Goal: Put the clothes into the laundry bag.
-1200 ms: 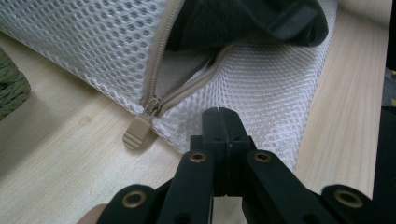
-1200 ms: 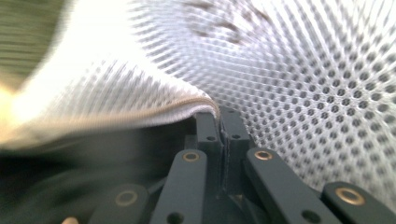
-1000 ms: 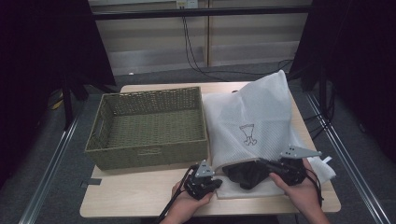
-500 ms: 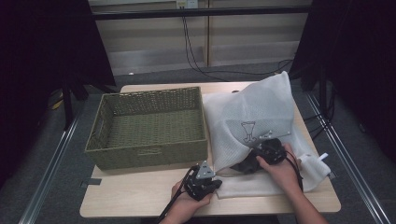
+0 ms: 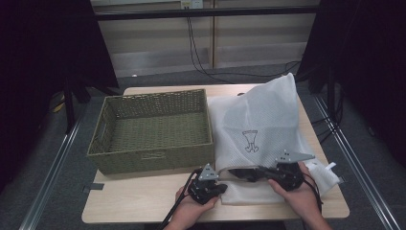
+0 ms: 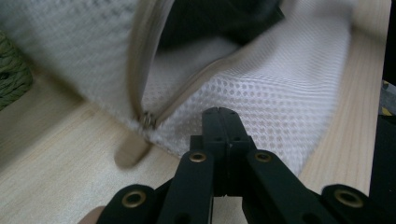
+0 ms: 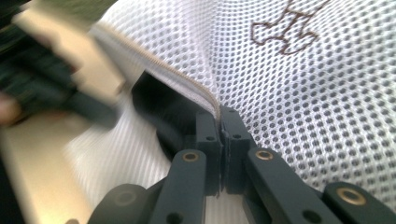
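Bag mouth held apart by both tongs, zip edge running 9 to 3 o'clock.
My left gripper [image 5: 221, 188] is clamped on the white mesh laundry bag's [image 5: 261, 125] lower lip; my right gripper [image 7: 219, 114] pinches the upper zip edge, dark contents at 12 o'clock.

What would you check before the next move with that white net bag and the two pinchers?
1. Left gripper shut on the mesh bag's lower edge: ok.
2. Right gripper shut on the upper zipper edge: ok.
3. Bag mouth open, dark item visible inside: ok.
4. Wicker basket beside the bag, nothing in it: ok.
5. Zipper fully undone: cannot tell.
6. Bag resting on the table, not hanging off: ok.
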A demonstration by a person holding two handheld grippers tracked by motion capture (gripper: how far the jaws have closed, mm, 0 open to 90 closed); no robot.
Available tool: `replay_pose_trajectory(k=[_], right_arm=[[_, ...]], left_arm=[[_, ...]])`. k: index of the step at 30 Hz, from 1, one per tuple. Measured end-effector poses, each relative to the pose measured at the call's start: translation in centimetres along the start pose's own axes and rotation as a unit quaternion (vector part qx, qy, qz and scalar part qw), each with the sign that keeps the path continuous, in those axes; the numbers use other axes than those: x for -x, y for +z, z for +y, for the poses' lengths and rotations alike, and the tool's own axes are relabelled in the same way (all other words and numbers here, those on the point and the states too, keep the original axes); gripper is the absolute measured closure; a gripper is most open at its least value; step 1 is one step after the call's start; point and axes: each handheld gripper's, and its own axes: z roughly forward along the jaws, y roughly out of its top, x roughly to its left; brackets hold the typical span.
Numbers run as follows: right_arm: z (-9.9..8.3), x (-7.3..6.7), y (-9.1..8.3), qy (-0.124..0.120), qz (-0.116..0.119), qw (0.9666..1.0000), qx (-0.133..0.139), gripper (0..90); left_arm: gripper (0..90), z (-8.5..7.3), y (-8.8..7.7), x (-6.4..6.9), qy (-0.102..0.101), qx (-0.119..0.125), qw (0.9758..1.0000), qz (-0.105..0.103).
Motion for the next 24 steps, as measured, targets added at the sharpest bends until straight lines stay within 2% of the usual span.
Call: replay_pose_trajectory(k=[2, 3, 5, 7, 8, 9, 10, 12, 13, 14, 15, 16, 17, 18, 20, 21, 24], right_arm=[[-0.7, -0.6, 0.4, -0.006, 0.024, 0.9994, -0.026, 88.7], [-1.0, -0.8, 1.1, -0.009, 0.036, 0.9980, -0.051, 88.7], [-1.2, -0.6, 2.3, -0.008, 0.042, 0.9961, -0.077, 88.6], [-1.1, 0.0, 3.6, 0.009, 0.038, 0.9951, -0.091, 88.7], [-0.8, 0.5, 4.0, 0.027, 0.037, 0.9956, -0.082, 88.8], [-0.5, 1.2, 4.5, 0.041, 0.027, 0.9960, -0.075, 88.9], [-0.2, 1.6, 4.8, 0.043, 0.015, 0.9964, -0.072, 88.9], [0.6, 2.6, 5.4, 0.047, -0.025, 0.9963, -0.068, 88.9], [1.0, 3.1, 5.7, 0.038, -0.052, 0.9959, -0.064, 88.9], [1.2, 3.7, 5.9, 0.028, -0.088, 0.9940, -0.059, 88.9], [1.4, 4.3, 6.0, 0.036, -0.116, 0.9911, -0.054, 88.9], [1.4, 5.2, 6.1, 0.048, -0.124, 0.9901, -0.044, 88.8], [1.5, 5.9, 6.1, 0.070, -0.115, 0.9902, -0.036, 88.7], [1.5, 6.0, 6.1, 0.079, -0.108, 0.9903, -0.036, 88.6], [1.8, 5.6, 5.5, 0.061, -0.098, 0.9927, -0.034, 88.4], [1.8, 5.2, 4.9, 0.054, -0.089, 0.9943, -0.023, 88.4], [1.7, 3.6, 2.4, 0.045, -0.040, 0.9981, 0.011, 88.4]], left_arm=[[90.0, 0.0, 0.0, -0.1, 0.000, -0.002, 1.0000, -0.001], [90.0, 0.0, 0.0, 0.0, 0.002, -0.002, 1.0000, 0.000], [90.0, 0.0, 0.0, 0.1, 0.009, -0.004, 0.9999, 0.006], [90.0, 0.0, 0.0, 0.2, 0.011, -0.001, 0.9999, 0.004], [90.0, 0.1, -0.1, 0.1, 0.012, -0.005, 0.9999, 0.003], [90.0, 0.0, -0.1, 0.1, 0.011, -0.006, 0.9999, 0.001], [90.0, 0.0, -0.2, 0.1, 0.013, -0.009, 0.9999, 0.002], [90.0, 0.0, -0.3, 0.2, 0.020, -0.009, 0.9998, 0.004], [90.0, -0.1, -0.4, 0.1, 0.022, -0.011, 0.9997, 0.001], [90.0, -0.2, -0.4, 0.0, 0.016, -0.009, 0.9998, 0.000], [90.0, -0.2, -0.4, 0.0, 0.015, -0.007, 0.9999, -0.002], [90.0, -0.2, -0.5, 0.0, 0.017, -0.010, 0.9998, 0.002], [90.0, -0.2, -0.4, 0.0, 0.020, -0.008, 0.9998, 0.002], [90.0, -0.2, -0.5, 0.1, 0.020, -0.008, 0.9998, 0.004], [90.0, -0.3, -0.4, 0.0, 0.018, -0.005, 0.9998, 0.003], [90.0, -0.3, -0.4, 0.1, 0.018, -0.003, 0.9998, 0.006], [90.0, -0.3, -0.4, 0.1, 0.017, 0.000, 0.9998, 0.007]])
